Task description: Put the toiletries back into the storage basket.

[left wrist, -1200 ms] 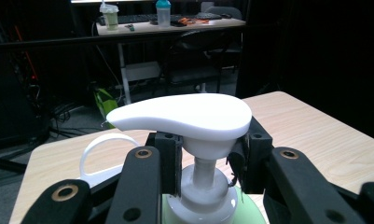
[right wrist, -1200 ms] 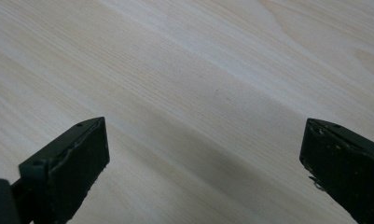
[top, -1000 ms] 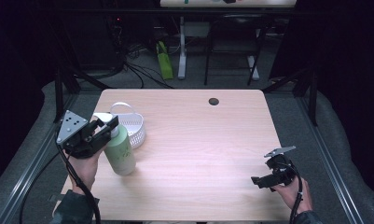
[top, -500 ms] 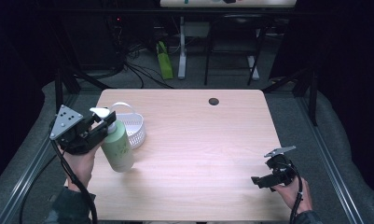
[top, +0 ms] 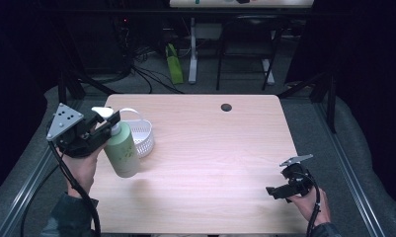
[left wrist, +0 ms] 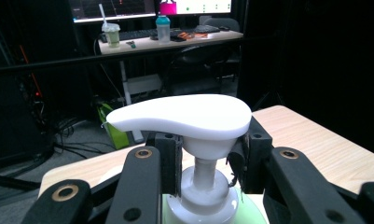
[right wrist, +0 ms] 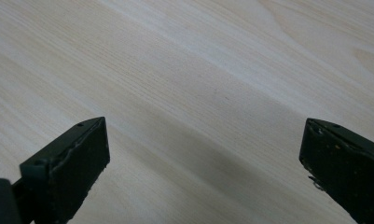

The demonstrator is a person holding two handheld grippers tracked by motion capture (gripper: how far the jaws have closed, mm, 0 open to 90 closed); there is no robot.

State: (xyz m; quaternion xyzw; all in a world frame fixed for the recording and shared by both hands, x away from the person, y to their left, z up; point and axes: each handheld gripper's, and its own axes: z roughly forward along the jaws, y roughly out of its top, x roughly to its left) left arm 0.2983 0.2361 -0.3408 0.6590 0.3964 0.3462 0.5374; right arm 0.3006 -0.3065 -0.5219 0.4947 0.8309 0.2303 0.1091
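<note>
A pale green pump bottle (top: 121, 150) with a white pump head (left wrist: 182, 114) hangs tilted above the table's left side, lifted off the wood. My left gripper (top: 102, 129) is shut on the bottle's white neck just under the pump head, and both pads (left wrist: 168, 161) press against it in the left gripper view. Behind the bottle sits a small white basket (top: 138, 136). At the front right my right gripper (top: 279, 190) rests low over the bare wood, its jaws wide apart with nothing between the fingers (right wrist: 65, 170).
The wooden table (top: 210, 163) has a dark cable hole (top: 226, 107) near its far edge. Metal frame rails run along both sides. Beyond the table stand desk legs, cables and a green object (top: 175, 69) on the floor.
My left gripper has lifted the green bottle off the table and drifted slightly left, with the bottle tilting. The right gripper has stayed put.
</note>
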